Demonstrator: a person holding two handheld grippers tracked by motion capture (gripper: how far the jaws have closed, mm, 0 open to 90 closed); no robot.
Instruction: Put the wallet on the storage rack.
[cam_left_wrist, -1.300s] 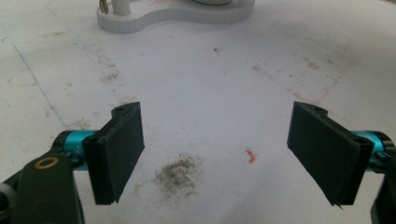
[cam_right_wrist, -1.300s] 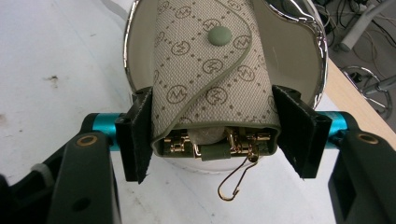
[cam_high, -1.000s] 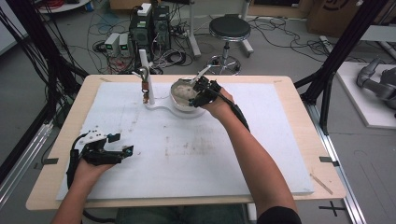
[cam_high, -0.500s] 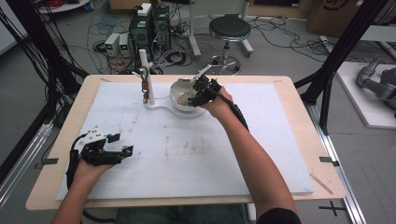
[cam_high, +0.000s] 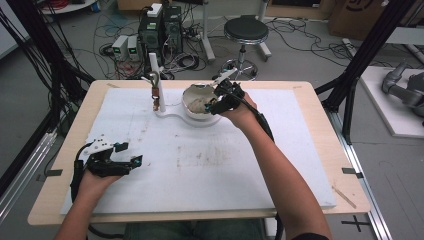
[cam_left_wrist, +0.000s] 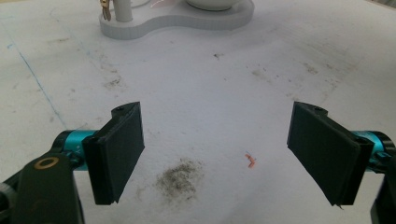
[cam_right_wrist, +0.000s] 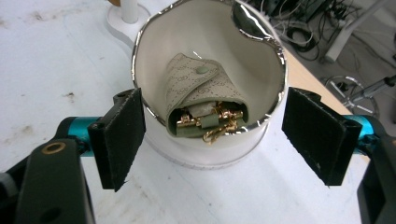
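Over bowl (cam_right_wrist: 210, 88), right tongs (cam_right_wrist: 212, 140) agape

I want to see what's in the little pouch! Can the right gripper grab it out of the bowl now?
Probably yes. The right gripper hangs just above the white bowl with its jaws wide open, and the green pouch lies uncovered inside. The bowl's walls are close, though, so the jaws must narrow to fit.
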